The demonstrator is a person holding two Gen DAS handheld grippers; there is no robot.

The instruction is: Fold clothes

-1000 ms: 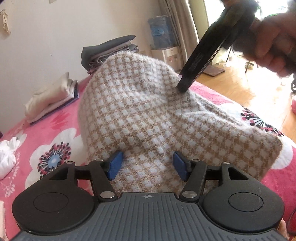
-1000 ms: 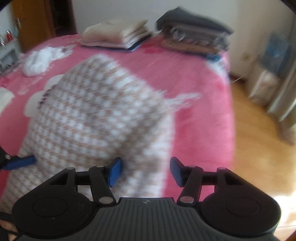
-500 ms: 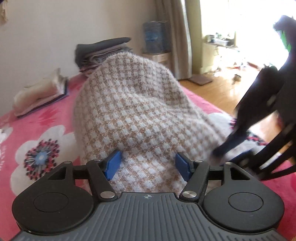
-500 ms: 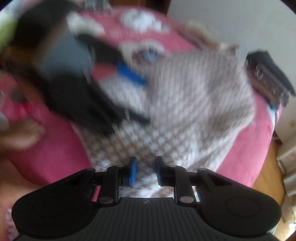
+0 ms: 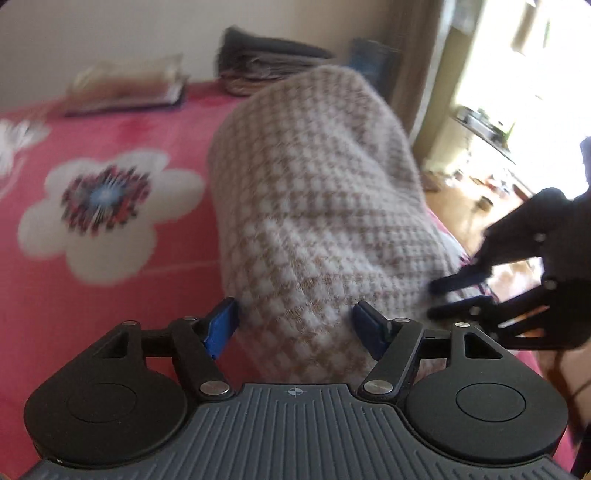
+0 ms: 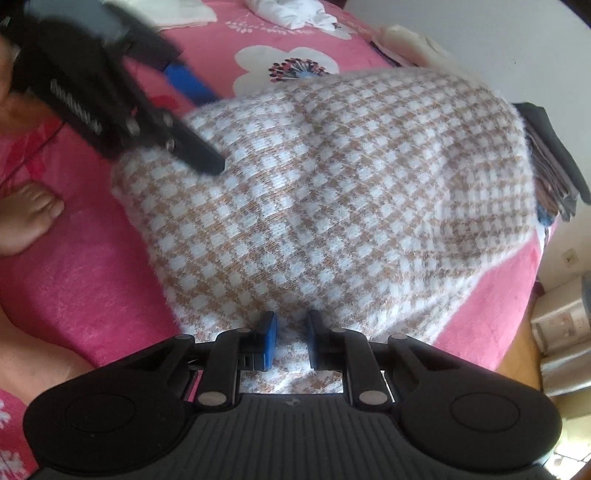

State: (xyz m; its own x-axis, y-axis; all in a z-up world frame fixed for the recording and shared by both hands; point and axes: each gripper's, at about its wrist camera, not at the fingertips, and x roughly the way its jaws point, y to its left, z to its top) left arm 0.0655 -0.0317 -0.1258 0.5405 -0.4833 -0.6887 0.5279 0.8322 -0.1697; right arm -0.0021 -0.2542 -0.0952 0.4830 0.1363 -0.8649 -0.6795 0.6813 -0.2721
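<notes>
A fuzzy tan-and-white checked knit garment (image 5: 317,206) lies humped on the pink flowered bedspread (image 5: 92,295). My left gripper (image 5: 295,328) is open, its blue pads straddling the garment's near end without pinching it. In the right wrist view the same garment (image 6: 351,177) fills the middle. My right gripper (image 6: 290,339) is shut on its near edge, with fabric squeezed between the blue pads. The left gripper (image 6: 214,133) reaches in from the upper left there, fingers spread over the cloth. In the left wrist view the right gripper (image 5: 432,300) holds the garment's right edge.
Folded stacks sit at the far side of the bed: a beige one (image 5: 125,85) and a dark grey one (image 5: 266,48). A crumpled white cloth (image 6: 291,13) lies further back. A bare foot (image 6: 26,218) rests on the bedspread. Wood floor (image 5: 461,195) lies past the bed's right edge.
My right gripper came down from above the garment to its edge and shut on the fabric. My left gripper stayed open at the garment's end, shifting slightly.
</notes>
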